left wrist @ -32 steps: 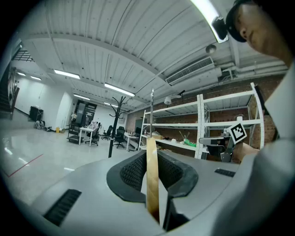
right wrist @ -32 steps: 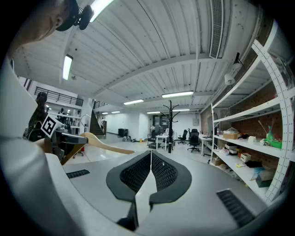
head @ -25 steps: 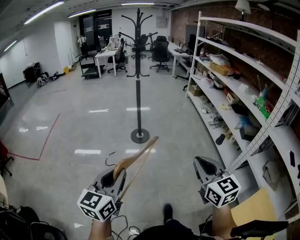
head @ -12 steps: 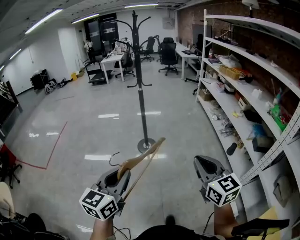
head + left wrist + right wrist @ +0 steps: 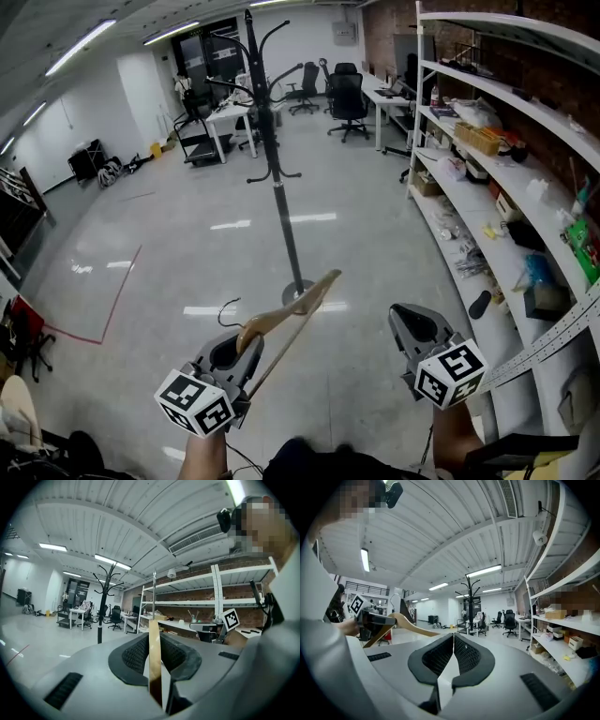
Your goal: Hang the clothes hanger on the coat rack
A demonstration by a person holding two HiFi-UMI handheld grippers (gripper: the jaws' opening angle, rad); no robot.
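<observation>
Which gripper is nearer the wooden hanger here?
Left. The left gripper is shut on the wooden hanger near one end; the right gripper is apart, off to its right, shut and empty.

An open-plan office or lab: far ahead of the jaws, desks (image 5: pixel 225 114), swivel chairs (image 5: pixel 349 94) and a coat rack (image 5: pixel 275 169); to their right, cluttered shelves (image 5: pixel 525 117) along a brick wall (image 5: pixel 506 66).

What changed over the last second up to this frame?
The person walked forward: the coat rack now stands nearer, its base just beyond the hanger tip in the head view, and the shelving slid past on the right. Unchanged: the left tongs clamp the hanger, the right tongs shut and empty.
</observation>
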